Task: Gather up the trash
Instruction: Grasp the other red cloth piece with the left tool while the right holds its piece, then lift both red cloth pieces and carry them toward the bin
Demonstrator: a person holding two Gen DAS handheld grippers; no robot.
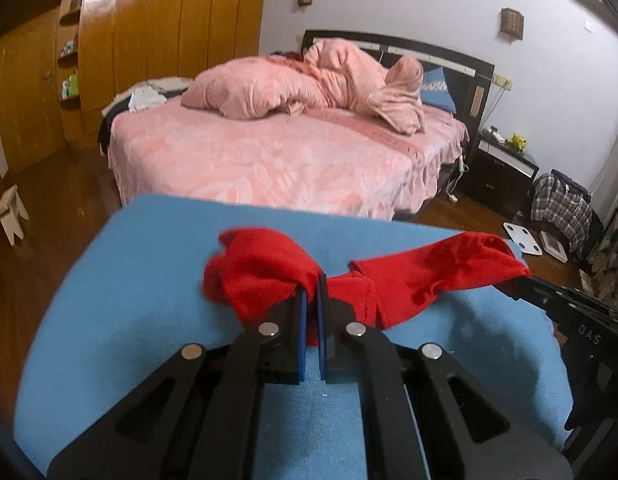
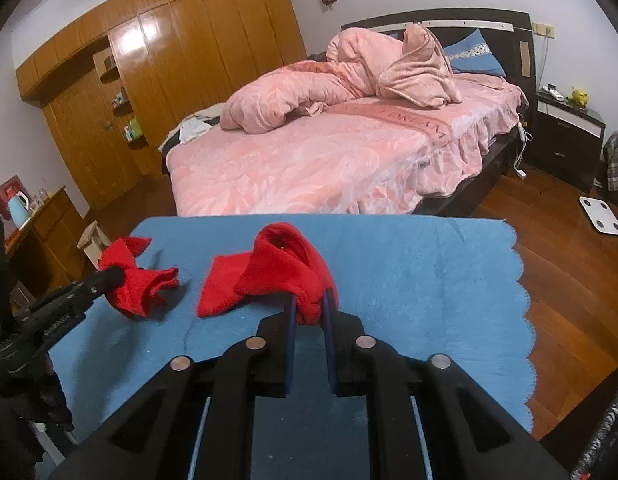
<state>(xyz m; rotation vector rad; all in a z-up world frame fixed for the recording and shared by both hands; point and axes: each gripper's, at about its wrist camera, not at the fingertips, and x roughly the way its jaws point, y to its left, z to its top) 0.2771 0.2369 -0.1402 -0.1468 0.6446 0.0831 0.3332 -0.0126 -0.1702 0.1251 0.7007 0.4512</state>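
Red cloth lies in two pieces on a blue towel [image 2: 409, 264] spread over a table in front of a pink bed [image 2: 329, 160]. The left gripper [image 1: 312, 280] has its jaws pressed together on the left red cloth [image 1: 257, 268], pinching its bunched edge just above the towel. The right gripper [image 2: 311, 300] pinches the fold of the right red cloth [image 2: 269, 276], whose flat end rests on the towel, apart from the other piece.
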